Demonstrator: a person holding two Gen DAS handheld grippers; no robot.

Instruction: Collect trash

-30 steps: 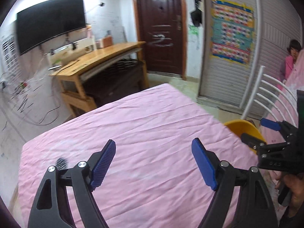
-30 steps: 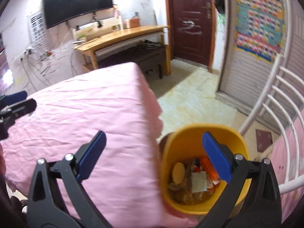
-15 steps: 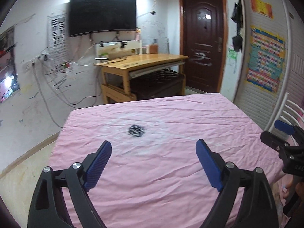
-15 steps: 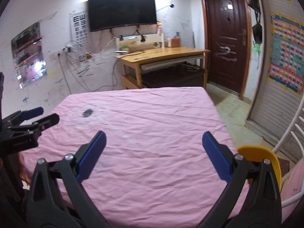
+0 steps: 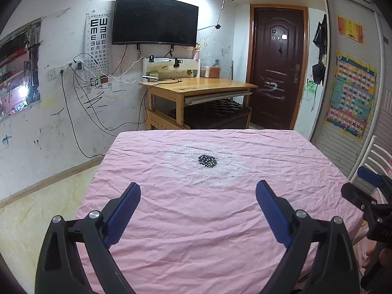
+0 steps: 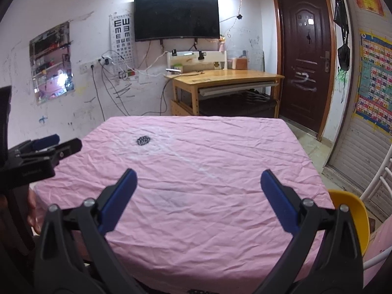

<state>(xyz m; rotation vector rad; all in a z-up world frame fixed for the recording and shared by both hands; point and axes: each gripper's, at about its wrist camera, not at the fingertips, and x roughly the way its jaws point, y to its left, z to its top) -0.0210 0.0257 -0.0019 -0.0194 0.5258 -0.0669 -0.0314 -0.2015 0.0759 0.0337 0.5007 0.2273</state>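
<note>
A table under a wrinkled pink cloth (image 5: 220, 220) fills both views. A small flat black round patch (image 5: 207, 161) lies near the cloth's middle, also seen in the right wrist view (image 6: 143, 140). My left gripper (image 5: 198, 188) hovers over the near part of the cloth, its jaws opening with nothing between them. My right gripper (image 6: 198, 175) hovers beside it, open and holding nothing. A yellow bin (image 6: 352, 210) shows past the table's right corner; its inside is hidden. Each gripper appears at the edge of the other's view.
A white metal chair back (image 6: 384, 171) stands to the right by the bin. Beyond the table are a wooden desk (image 5: 203, 90), a wall-mounted TV (image 5: 154, 19) and a dark door (image 5: 274, 73). Cables hang down the left wall.
Both grippers swung left, from the table's right corner to face the table squarely. The yellow bin with trash, under my right gripper before, now sits at the right edge. The left jaws spread wider.
</note>
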